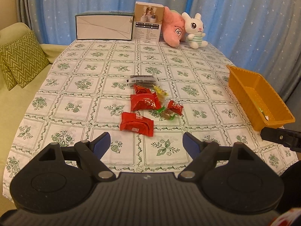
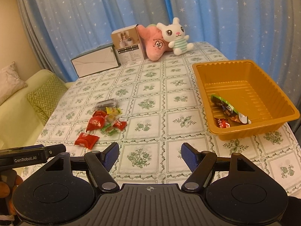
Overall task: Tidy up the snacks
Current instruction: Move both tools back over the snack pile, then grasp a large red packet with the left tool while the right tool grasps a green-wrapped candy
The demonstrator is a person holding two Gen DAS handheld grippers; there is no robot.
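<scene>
Left wrist view: the snack pile (image 1: 148,101) lies mid-desk on the patterned tablecloth (image 1: 84,86), at about twelve o'clock from the left gripper (image 1: 146,141). The nearest piece is a red foil packet (image 1: 137,124), just ahead of the fingertips and apart from them. It looks light, puffy and slick, likely to crinkle and slide, so a pinch across its pillowed middle seems safer than catching a thin sealed edge. The small twist-wrapped candies (image 1: 168,114) behind it are tiny and may skate away. The left jaws stand wide apart with only cloth between them, holding and touching nothing.

In the right wrist view, the orange tray (image 2: 203,71) sits at about two o'clock from the right gripper (image 2: 150,150). It already holds a green wrapper (image 2: 225,107) and a small red packet (image 2: 222,122), though its floor is dim and there may be more. The right jaws are also parted and empty above bare cloth.
</scene>
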